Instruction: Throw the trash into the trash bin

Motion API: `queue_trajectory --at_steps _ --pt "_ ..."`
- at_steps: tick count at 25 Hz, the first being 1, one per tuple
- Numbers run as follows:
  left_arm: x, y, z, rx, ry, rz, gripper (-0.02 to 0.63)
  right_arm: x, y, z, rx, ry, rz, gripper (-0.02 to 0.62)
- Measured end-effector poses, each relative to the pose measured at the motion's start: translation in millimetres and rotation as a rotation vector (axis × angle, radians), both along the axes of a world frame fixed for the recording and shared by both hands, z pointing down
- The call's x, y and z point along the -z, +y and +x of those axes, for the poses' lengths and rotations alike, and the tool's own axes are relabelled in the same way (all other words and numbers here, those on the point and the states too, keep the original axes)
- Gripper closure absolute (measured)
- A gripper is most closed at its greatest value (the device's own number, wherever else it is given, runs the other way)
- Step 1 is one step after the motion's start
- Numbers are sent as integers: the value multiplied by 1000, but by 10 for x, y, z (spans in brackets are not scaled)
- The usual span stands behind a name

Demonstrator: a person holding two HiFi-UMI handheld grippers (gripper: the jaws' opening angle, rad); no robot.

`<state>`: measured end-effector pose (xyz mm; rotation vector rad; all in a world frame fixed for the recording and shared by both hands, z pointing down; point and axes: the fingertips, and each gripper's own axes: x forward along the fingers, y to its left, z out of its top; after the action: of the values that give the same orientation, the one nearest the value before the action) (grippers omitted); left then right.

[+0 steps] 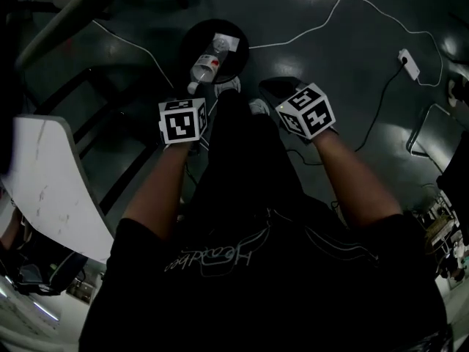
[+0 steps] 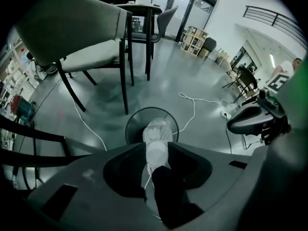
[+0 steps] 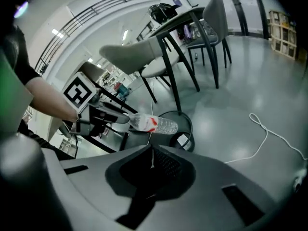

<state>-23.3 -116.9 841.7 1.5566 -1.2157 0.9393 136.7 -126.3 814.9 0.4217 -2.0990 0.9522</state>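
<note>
Plastic bottle [image 1: 204, 67] is clamped by its cap end in the left gripper [image 2: 156, 153], its length pointing out over the trash bin [image 1: 245, 46]; the right gripper [image 3: 151, 160] is closed and empty.

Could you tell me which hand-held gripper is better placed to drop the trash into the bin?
Left. The left hand-held gripper grips the plastic bottle, apparently over the trash bin opening; the right hand-held gripper is shut, empty, and off to the bin's side.
</note>
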Motion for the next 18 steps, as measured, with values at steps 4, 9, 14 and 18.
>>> queue_trajectory --at_steps 4,9,14,18 --pt "-288 -75 90 -62 -21 -70 465 -143 26 104 -7 11 -33 561" --pt "-520 -149 115 -89 -29 -134 465 -454 -45 294 -49 57 -100 561" --pt "-555 -317 192 -102 18 -104 452 -654 -23 436 -4 106 -152 561" --pt "-524 -415 195 -26 37 -98 344 -675 -163 598 -77 113 -167 561"
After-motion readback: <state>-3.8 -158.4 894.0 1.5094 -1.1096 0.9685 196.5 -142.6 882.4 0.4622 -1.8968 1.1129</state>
